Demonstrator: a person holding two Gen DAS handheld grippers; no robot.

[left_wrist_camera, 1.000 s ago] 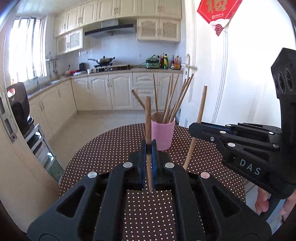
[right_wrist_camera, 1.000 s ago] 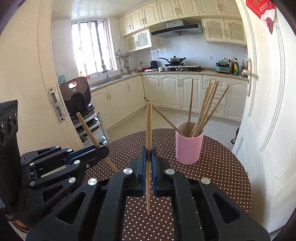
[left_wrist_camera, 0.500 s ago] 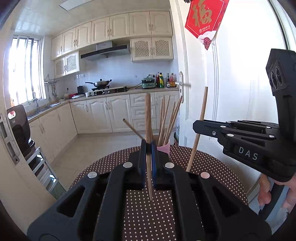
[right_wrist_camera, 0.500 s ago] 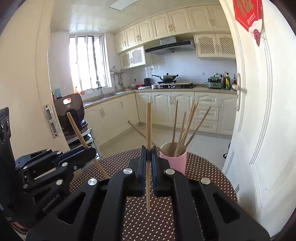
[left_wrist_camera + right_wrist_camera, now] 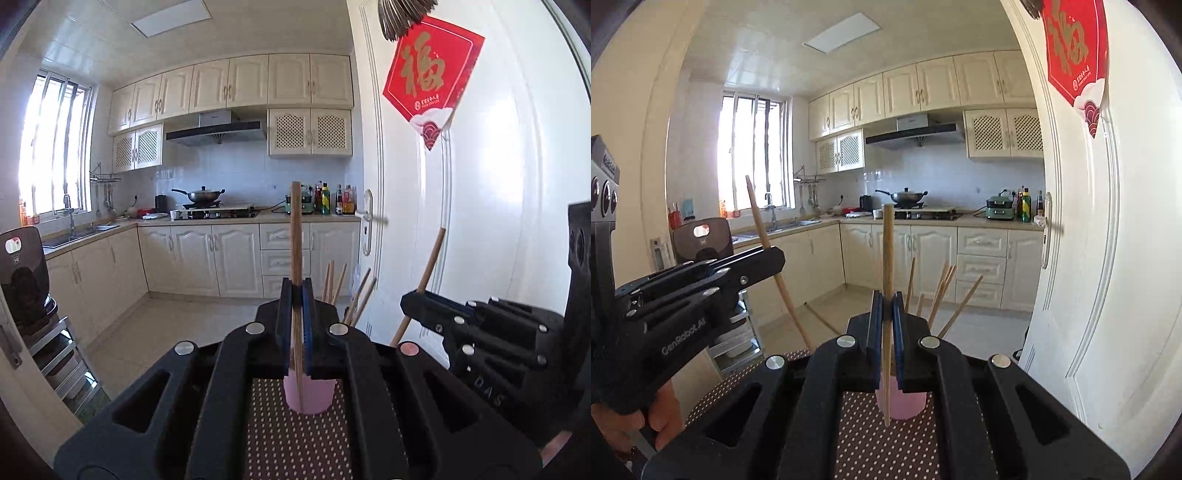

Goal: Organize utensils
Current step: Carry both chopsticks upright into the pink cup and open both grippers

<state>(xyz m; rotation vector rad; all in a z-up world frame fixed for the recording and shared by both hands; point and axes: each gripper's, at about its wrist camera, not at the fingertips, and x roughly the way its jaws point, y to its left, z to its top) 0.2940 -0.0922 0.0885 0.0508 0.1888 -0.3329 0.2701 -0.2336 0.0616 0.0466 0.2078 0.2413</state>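
Daylight floods through the barred kitchen window (image 5: 55, 147), blowing it out white. Fisheye bends edges; black corners vignette.

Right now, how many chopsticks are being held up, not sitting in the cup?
2: one chopstick upright in the left jaws, another upright in the right. Others stand in the pink cup.

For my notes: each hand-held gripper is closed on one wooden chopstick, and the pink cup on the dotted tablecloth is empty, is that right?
Not quite: the pink cup is not empty; several chopsticks stand in it, as the right wrist view shows. The rest holds: the left hand-held gripper and right hand-held gripper each clamp one chopstick.
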